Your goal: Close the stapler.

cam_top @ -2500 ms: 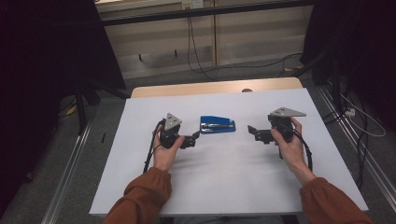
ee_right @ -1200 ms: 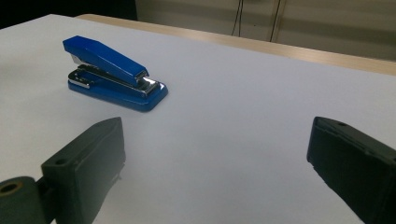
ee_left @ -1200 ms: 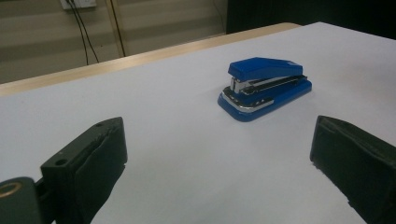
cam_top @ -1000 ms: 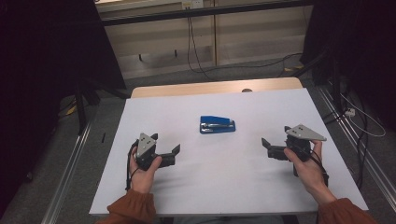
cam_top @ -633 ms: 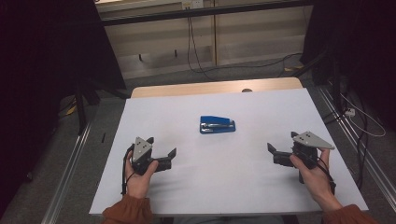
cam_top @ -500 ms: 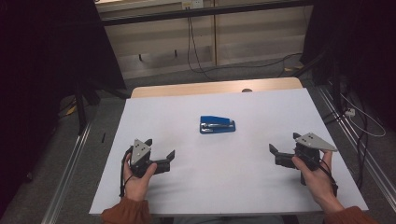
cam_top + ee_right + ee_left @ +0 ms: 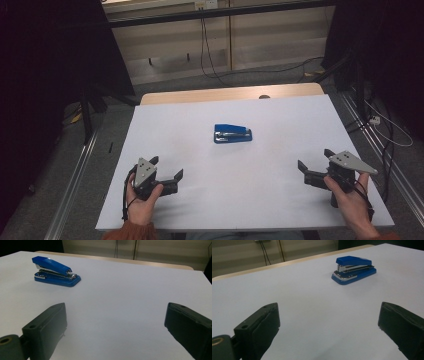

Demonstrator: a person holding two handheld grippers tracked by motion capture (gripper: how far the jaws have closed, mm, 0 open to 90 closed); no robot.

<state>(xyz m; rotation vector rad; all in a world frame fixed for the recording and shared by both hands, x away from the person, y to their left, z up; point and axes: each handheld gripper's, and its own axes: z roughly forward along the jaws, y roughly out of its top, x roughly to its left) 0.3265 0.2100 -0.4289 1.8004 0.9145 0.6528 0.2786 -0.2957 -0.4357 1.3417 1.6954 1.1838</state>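
- A blue stapler [image 7: 233, 134] with a silver metal strip lies closed mid-surface [image 7: 280, 190].
- Left gripper [image 7: 166, 168] and right gripper [image 7: 314, 165]: jaws wide apart, empty.
- The gripper views reveal its side profile.

No legible text, labels or numbers anywhere; blue stapler [image 7: 353, 269] shows no readable brand in any view.

Left gripper [image 7: 166, 169] low at near-left, jaws wide apart, empty. Right gripper [image 7: 315, 164] near-right, likewise spread. Each gripped from behind by a hand.
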